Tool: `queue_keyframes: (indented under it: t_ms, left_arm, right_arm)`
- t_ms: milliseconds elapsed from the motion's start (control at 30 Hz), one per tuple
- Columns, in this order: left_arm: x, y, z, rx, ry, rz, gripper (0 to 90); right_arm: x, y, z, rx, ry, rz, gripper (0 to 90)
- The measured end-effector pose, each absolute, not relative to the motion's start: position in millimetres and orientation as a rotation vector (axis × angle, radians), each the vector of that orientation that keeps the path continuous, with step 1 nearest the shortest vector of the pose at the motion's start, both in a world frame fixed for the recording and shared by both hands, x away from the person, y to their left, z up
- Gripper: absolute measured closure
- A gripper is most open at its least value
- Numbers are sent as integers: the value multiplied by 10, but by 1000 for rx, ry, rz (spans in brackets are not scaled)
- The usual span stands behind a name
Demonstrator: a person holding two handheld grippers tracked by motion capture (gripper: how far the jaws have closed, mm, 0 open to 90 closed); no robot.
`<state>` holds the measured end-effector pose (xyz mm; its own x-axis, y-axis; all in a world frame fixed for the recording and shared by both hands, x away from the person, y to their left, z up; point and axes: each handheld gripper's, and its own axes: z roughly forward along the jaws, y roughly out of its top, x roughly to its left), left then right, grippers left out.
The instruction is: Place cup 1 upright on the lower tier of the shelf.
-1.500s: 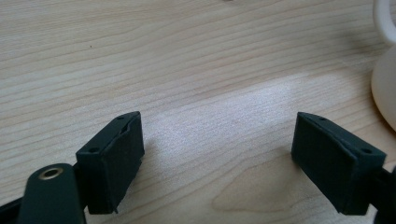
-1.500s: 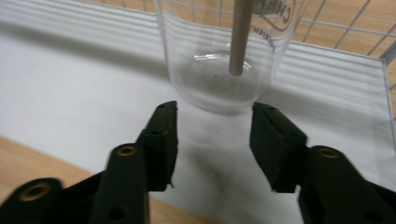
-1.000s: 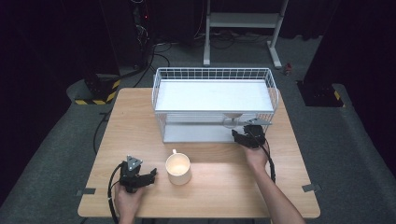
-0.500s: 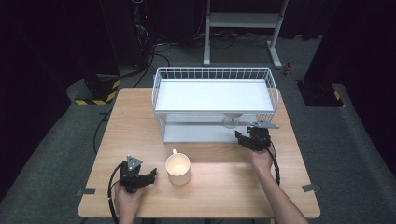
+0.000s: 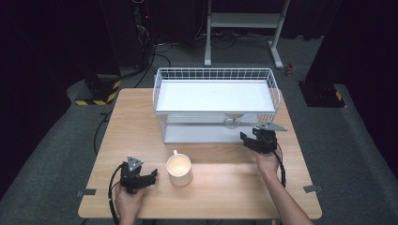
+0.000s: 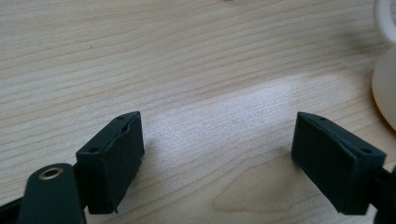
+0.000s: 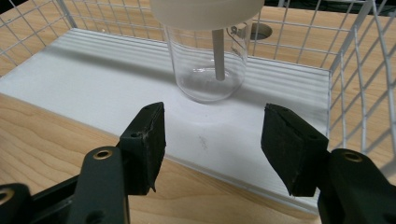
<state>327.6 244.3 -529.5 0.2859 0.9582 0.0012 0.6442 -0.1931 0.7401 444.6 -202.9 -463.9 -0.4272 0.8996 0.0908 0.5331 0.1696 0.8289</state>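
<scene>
A: Right gripper view: the right tongs [image 7: 212,140] stand released with nothing between them, having just been opening. The glass jar [image 7: 208,60] sits at their twelve o'clock, upright on the lower shelf [image 7: 93,74] of the wire rack [image 5: 213,75].

B: Hazard?

A: Probably a jaw catching the jar on withdrawal and tipping it. The rack wire [image 7: 355,60] at two o'clock narrows the clearance.

B: Left side?

A: The left tongs [image 5: 151,177] are released, resting on the bench [image 5: 225,187]. The white mug [image 5: 179,169] stands at their three o'clock, just apart.
</scene>
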Motion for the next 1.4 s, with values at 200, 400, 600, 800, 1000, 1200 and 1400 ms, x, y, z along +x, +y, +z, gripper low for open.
queue_keyframes:
  t_ms: [200,400,600,800,1000,1200,1400]
  left_arm:
    - [3276,2443,-5294,1924,1433,636,174]
    - [3276,2443,-5294,1925,1433,634,174]
    - [3276,2443,-5293,1926,1433,636,174]
    - [3276,2443,-5293,1926,1433,636,174]
    - [3276,2442,-5293,1925,1434,637,174]
    - [3276,2442,-5293,1925,1434,636,174]
    - [3276,2442,-5293,1926,1434,636,174]
  right_arm:
    - [4398,-2087,-4637,1348,2020,1179,396]
    - [4328,-2170,-4601,1352,2001,1196,392]
    - [4281,-2269,-4569,1355,1984,1225,383]
    - [4218,-2302,-4519,1331,1978,1241,378]
    - [4175,-2349,-4550,1334,1973,1255,375]
    - [4118,-2412,-4553,1333,1966,1259,372]
    - [4080,-2481,-4557,1341,1949,1275,368]
